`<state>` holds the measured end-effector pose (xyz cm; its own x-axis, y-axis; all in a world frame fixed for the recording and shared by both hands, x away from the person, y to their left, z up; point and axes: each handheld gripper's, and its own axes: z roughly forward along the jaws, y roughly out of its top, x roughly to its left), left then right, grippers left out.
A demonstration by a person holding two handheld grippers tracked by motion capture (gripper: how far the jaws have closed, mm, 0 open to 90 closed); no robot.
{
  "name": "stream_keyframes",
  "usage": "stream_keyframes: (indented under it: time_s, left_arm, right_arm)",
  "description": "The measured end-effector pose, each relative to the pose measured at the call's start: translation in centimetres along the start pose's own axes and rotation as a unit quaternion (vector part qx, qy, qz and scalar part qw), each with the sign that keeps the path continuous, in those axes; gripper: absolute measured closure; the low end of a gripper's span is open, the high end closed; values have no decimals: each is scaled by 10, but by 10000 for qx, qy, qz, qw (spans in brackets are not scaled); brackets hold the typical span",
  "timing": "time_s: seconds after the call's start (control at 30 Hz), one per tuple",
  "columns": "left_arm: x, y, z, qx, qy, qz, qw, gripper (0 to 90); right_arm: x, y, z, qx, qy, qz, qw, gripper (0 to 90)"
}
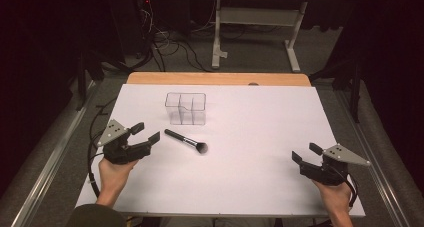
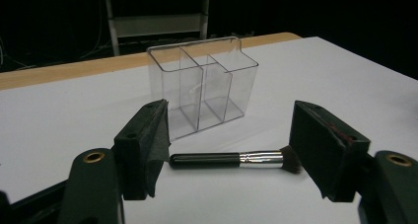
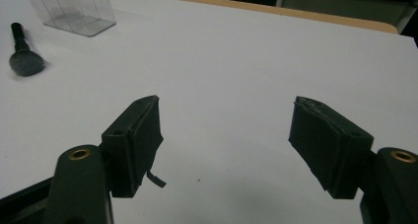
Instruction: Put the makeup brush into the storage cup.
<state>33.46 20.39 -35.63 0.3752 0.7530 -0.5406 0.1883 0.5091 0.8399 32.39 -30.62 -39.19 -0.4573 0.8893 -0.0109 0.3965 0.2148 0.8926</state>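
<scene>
A makeup brush (image 1: 186, 141) with a black handle, silver ferrule and dark bristles lies flat on the white table (image 1: 250, 137), just in front of a clear plastic organizer (image 1: 186, 108) with three compartments. My left gripper (image 1: 146, 132) is open at the left, its jaws pointing at the brush from a short distance. Through the left gripper view the brush (image 2: 231, 160) lies crosswise between the jaws, farther out, with the organizer (image 2: 204, 86) behind it. My right gripper (image 1: 303, 153) rests open near the right front of the table, holding nothing. The right gripper view has the brush (image 3: 23, 54) and organizer (image 3: 74, 9) far off.
A wooden table edge (image 1: 215, 78) runs along the back. Beyond it stand a white desk frame (image 1: 260, 32) and tangled cables (image 1: 160, 42) on the floor. Metal rails (image 1: 55, 152) flank both sides of the table.
</scene>
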Motion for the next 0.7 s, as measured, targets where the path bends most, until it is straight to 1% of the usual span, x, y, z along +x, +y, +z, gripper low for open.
stream_keyframes:
  time_s: [0.37,0.47,0.5,0.7]
  left_arm:
    - [-6,1,8,88,-67,57,9999,307]
    - [-10,1,13,107,-119,34,9999,307]
    - [-10,1,13,107,-119,34,9999,307]
    - [-15,1,25,199,-136,57,9997,312]
  right_arm:
    - [2,0,1,35,-1,3,10000,298]
    - [1,0,0,4,9,-15,10000,299]
    - [1,0,0,7,3,6,10000,299]
    - [0,0,-1,7,-7,11,10000,301]
